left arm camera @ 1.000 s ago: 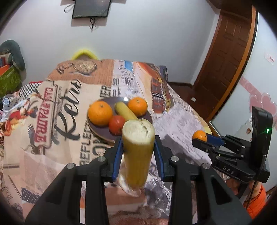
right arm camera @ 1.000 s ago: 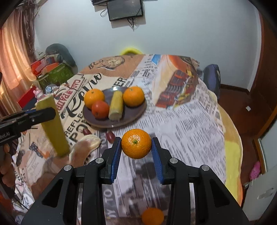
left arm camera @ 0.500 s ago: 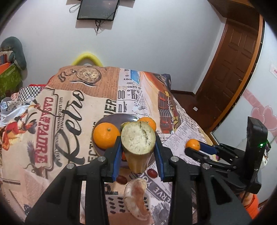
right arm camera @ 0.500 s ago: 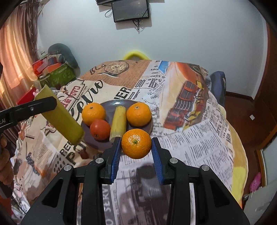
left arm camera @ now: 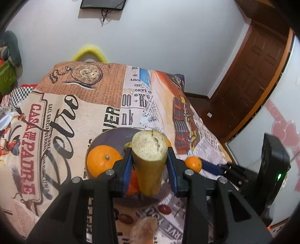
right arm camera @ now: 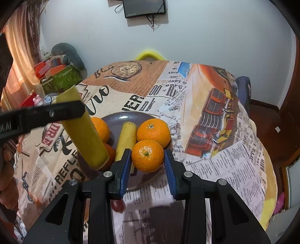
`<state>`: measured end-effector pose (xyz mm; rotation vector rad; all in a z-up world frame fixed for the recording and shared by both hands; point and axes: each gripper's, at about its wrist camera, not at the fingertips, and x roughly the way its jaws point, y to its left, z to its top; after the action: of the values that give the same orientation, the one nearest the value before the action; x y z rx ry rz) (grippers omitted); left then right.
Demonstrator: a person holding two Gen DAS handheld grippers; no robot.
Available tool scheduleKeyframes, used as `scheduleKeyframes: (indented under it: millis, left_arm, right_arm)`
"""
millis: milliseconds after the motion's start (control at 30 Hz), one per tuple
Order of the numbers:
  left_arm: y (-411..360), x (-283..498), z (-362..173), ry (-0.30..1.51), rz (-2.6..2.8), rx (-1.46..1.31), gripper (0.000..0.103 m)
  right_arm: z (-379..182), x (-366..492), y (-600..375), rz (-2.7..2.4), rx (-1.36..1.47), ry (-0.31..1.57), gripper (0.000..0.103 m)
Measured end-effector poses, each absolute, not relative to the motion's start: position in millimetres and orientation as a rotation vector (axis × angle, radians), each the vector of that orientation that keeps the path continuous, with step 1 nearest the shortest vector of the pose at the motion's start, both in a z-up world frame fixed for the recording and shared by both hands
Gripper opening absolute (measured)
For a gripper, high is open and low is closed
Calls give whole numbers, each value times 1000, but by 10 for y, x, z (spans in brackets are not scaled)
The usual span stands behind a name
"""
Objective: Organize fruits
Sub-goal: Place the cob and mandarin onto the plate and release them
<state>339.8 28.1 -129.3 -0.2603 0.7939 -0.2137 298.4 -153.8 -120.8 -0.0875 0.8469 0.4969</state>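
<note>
The left claw (left arm camera: 150,169) gripped a cut banana piece (left arm camera: 149,161) above the plate (right arm camera: 120,118); the right claw (right arm camera: 147,165) clamped an orange (right arm camera: 147,155) over its near rim. Releasing there could likely roll fruit onto the desk (right arm camera: 215,159).

A dark screen (right arm camera: 144,8) was mounted on the white wall. A brown wooden door (left arm camera: 258,75) was seen at the right. A green box (right arm camera: 61,78) was placed beside the tabletop (right arm camera: 234,159).
</note>
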Motion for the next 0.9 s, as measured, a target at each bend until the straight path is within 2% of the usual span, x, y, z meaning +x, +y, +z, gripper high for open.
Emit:
scheduleKeyframes:
  millis: [433,767,900]
  left_arm:
    - [498,3905,-1667,864,-144,-343,40]
    - [510,4016,-1794,887,-104,-302,44]
    - [502,3979,-1741,872,-104,-277,50]
  right_arm:
    - [-1452,3214,-1407,501,-95,908,32]
    - [-1527,3277,-1358,507,-94,937,33]
    - [-1543,3274,-1347,506,-88,947,33]
